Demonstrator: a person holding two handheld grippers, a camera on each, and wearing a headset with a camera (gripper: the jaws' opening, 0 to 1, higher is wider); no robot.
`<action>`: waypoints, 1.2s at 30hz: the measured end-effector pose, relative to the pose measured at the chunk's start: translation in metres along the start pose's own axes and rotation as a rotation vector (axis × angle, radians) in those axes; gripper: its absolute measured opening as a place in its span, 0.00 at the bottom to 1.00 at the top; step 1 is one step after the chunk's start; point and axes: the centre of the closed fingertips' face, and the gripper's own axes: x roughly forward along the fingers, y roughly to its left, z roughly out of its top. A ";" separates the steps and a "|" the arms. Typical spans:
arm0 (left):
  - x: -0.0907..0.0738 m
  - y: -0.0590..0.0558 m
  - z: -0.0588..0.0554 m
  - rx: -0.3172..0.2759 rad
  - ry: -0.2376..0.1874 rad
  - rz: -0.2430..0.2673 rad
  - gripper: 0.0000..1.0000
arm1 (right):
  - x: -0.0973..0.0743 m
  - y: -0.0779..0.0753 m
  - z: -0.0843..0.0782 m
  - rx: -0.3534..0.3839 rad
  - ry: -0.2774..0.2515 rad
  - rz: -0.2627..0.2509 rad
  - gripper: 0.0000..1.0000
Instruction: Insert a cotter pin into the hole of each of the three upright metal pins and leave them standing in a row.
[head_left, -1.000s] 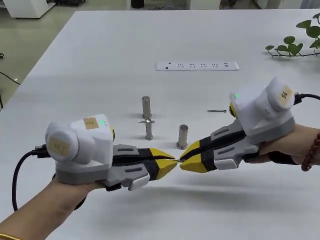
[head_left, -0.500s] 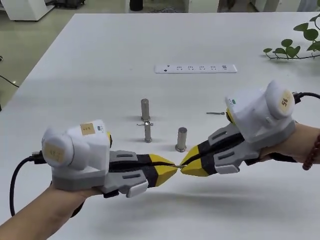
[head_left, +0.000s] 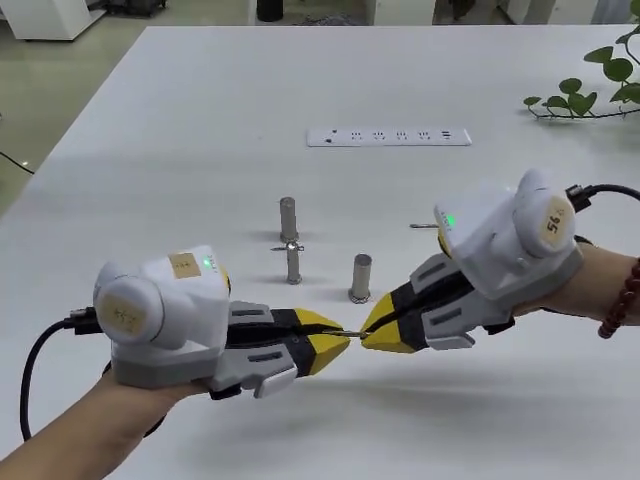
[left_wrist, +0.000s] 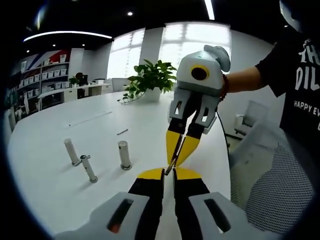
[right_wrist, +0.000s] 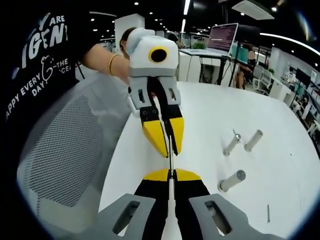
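My L gripper (head_left: 343, 346) and R gripper (head_left: 366, 334) meet tip to tip above the table (head_left: 200, 120), both pinched tight on one cotter pin (head_left: 354, 333) betw. them, near the closest metal pin (head_left: 361, 277) of 3 standing.

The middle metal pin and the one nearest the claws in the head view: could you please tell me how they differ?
The middle pin carries a cotter pin crosswise through its top; the nearest pin has none. The middle pin looks slimmer, the nearest pin thicker. The middle pin stands further left and further back than the nearest pin. Both are metal and stand upright on the white table.
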 end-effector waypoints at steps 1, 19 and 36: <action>0.001 0.001 0.001 -0.003 -0.007 0.007 0.05 | -0.001 -0.004 -0.001 0.003 0.002 -0.013 0.00; 0.016 0.030 0.008 -0.027 -0.053 0.200 0.15 | -0.020 -0.037 -0.023 0.080 0.041 -0.150 0.00; 0.038 0.066 -0.009 -0.061 0.009 0.342 0.21 | -0.032 -0.071 -0.051 0.105 0.105 -0.215 0.00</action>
